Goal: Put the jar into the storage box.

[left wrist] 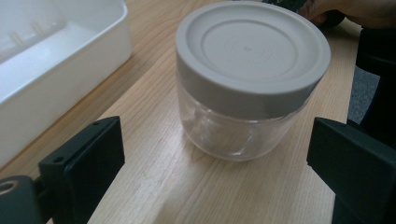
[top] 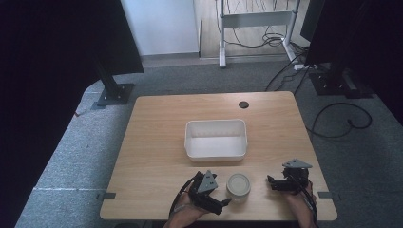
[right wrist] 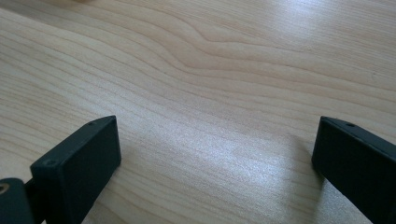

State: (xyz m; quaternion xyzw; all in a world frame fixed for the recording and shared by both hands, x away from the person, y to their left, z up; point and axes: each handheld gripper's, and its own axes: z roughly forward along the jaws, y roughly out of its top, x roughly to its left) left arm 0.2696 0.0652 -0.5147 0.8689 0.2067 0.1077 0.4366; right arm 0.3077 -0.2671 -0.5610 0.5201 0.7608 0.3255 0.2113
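A clear jar (top: 238,185) with a grey screw lid stands upright near the table's front edge, between my two grippers. In the left gripper view the jar (left wrist: 252,60) sits just ahead of my left gripper (left wrist: 215,163), whose jaws stand wide apart on either side and do not touch it. My left gripper (top: 226,202) points right toward the jar. To the right of the jar, my right gripper (top: 271,182) rests low over the table. In the right gripper view my right gripper (right wrist: 215,158) is open, with bare wood between its jaws.
A white rectangular tub (top: 216,140) sits in the middle of the wooden table (top: 157,142), behind the jar; its wall (left wrist: 56,79) is left of the jar. A dark cable hole (top: 243,104) lies at the far edge. The person's other hand (left wrist: 355,11) is beyond the jar.
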